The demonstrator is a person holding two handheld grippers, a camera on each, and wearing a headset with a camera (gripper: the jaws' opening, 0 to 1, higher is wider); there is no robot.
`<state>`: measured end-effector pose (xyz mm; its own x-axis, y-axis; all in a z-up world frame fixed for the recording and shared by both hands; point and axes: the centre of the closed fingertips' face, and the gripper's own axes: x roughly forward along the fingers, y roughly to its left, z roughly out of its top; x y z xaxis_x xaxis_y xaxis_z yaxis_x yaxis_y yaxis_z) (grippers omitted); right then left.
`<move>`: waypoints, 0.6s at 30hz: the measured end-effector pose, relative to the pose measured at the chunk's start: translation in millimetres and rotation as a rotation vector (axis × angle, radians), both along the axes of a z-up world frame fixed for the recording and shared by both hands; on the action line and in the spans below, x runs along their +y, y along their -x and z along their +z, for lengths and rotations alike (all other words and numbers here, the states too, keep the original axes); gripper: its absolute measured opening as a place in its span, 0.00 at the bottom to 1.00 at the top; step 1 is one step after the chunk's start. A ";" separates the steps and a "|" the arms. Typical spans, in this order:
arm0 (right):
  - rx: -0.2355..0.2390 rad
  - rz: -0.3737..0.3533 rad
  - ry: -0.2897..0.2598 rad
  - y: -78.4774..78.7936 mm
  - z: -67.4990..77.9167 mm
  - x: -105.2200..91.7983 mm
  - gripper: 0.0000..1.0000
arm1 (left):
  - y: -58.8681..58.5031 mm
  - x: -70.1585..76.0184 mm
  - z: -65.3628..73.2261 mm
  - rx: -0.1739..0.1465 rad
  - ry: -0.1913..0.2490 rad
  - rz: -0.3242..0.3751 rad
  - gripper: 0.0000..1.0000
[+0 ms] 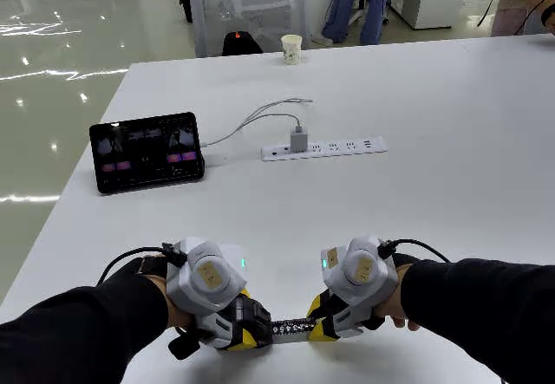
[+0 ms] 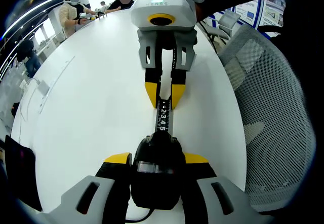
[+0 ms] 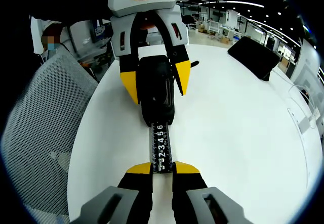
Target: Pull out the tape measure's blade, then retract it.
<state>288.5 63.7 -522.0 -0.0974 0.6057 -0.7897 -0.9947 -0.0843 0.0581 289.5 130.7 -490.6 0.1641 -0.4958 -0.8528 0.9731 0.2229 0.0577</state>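
Yellow-tipped fingers point(image 2: 119, 159) of left gripper point(image 2: 157, 159) closed round black, blocky tape measure case point(image 2: 156, 176), clamping both flanks. Yellow-tipped fingers point(image 3: 188, 168) of right gripper point(image 3: 163, 168) pinched almost together on tip of narrow dark blade with white numerals point(image 3: 160, 148). Short stretch of blade drawn out between the two sets of fingers, straight, close over white surface point(image 1: 416, 141); touching it or not, cannot tell. Most of the pull judged not yet done.

Risks from here:
- Thin blade tip slipping out of right fingers under spring load and snapping back into case.
- Case twisting in left fingers under an off-axis pull, kinking blade.
- Too sudden a release on the return, slamming blade tip into case mouth.

Right gripper view: numerals up to six, blade leaving case mouth, left fingers straddling case. Left gripper view: right fingers head-on, only a slit between them at the blade. Head view: both grippers low and near each other by front edge of surface; beyond fingers, well apart, dark tablet point(image 1: 146, 152), white power strip point(image 1: 323, 148), paper cup point(image 1: 292, 48).
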 end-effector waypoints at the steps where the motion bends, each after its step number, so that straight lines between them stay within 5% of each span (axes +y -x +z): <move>1: 0.000 0.000 0.000 -0.2 0.0 0.0 0.10 | 0.0 0.1 0.0 0.000 0.000 0.000 0.32; 18: 0.001 0.002 0.003 -1.0 0.3 -5.8 0.10 | -0.8 1.3 -0.9 -0.002 -0.003 0.000 0.32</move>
